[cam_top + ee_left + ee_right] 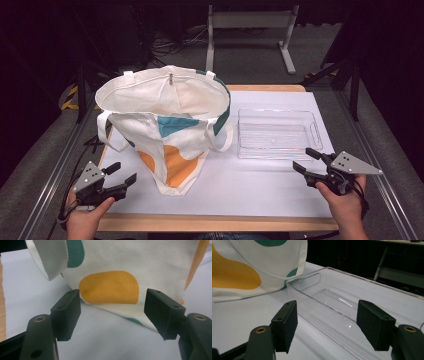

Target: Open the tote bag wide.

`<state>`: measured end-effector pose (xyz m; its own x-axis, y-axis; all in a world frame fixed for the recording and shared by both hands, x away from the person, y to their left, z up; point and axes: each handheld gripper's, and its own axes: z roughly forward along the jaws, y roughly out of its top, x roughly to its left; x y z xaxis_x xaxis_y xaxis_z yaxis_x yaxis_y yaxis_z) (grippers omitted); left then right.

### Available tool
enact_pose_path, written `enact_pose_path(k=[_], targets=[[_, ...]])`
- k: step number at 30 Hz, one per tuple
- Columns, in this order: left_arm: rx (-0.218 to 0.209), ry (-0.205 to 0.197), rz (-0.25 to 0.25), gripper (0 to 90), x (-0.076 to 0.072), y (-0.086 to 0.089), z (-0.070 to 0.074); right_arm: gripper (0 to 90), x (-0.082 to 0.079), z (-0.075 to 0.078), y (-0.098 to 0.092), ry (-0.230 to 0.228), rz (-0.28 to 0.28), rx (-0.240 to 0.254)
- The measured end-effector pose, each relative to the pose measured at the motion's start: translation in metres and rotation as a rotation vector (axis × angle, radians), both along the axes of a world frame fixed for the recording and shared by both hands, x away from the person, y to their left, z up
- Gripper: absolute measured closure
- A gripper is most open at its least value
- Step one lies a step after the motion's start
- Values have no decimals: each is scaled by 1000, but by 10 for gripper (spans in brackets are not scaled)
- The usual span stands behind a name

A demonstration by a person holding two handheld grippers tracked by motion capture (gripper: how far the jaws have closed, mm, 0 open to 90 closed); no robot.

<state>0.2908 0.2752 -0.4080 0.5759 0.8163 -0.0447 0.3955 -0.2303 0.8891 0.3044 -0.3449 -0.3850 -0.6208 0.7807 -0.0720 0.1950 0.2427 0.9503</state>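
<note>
Both jaws released, nothing held.
Bag (165, 125) lies ahead of my left gripper (121, 181), the nearer; right gripper (306, 161) faces the tray (278, 133).

White table (260, 185) with tote bag (165, 125), clear tray (277, 134)

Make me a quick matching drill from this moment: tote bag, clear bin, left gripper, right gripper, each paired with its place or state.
Things:
1. tote bag
2. clear bin
3. left gripper
4. right gripper

Places or states:
A. empty, on the right half of the white mat
B. jaws open, at the bin's near edge
C. standing, mouth wide open, on the left half
D. jaws open, aimed at an orange patch low on the bag

Pairs: 1-C, 2-A, 3-D, 4-B
</note>
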Motion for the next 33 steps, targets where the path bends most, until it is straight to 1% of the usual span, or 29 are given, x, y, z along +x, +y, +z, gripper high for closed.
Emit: enact_pose_path(k=[2,3,6,9,11,12,13,14,15,16,17,18,19,22,23,24,25,27,29,30,31,33], targets=[[11,-15,-7,286,-1,-1,1,340,0,0,0,-1,4,-4],[6,-19,-15,285,-1,-1,2,340,0,0,1,-1,3,-4],[-5,5,-42,281,-1,-1,3,339,0,0,0,-3,0,-1],[-6,2,-63,279,-1,-1,4,339,0,1,0,-4,-2,7],[-30,36,-84,275,1,1,5,342,0,1,0,-4,-3,7],[-37,59,-79,272,0,1,5,371,0,1,0,-1,1,4],[-16,31,-76,273,0,1,5,405,-1,2,1,3,16,5],[-10,23,-78,290,-1,2,5,420,-1,2,2,1,21,6],[-10,23,-78,321,-1,2,5,420,-1,2,2,1,21,6],[-18,18,-72,321,-2,2,6,448,-2,3,2,5,26,5],[-33,6,-83,330,-3,3,8,460,-2,4,2,5,39,9],[-60,-7,-90,370,-4,4,9,466,-2,6,3,3,45,16],[-67,-7,-88,404,-5,5,10,481,-2,7,3,5,50,18],[-55,-9,-83,469,-6,7,15,528,-1,10,5,9,61,13],[-53,-15,-86,495,-6,8,16,565,0,11,5,11,68,5],[-52,-12,-94,530,-6,9,17,604,0,12,6,9,76,4],[-43,-18,-101,601,-6,10,19,671,1,13,7,13,83,-1],[-34,-19,-110,704,-7,10,21,795,1,16,8,27,104,-8],[-22,-7,-121,812,-8,11,24,895,2,19,9,35,113,-19],[-20,-4,-124,875,-9,11,25,900,2,20,9,38,115,-27],[-19,2,-122,900,-9,10,25,900,2,21,10,37,121,-27],[-12,10,-114,900,-10,10,26,900,2,23,12,34,122,-28]])
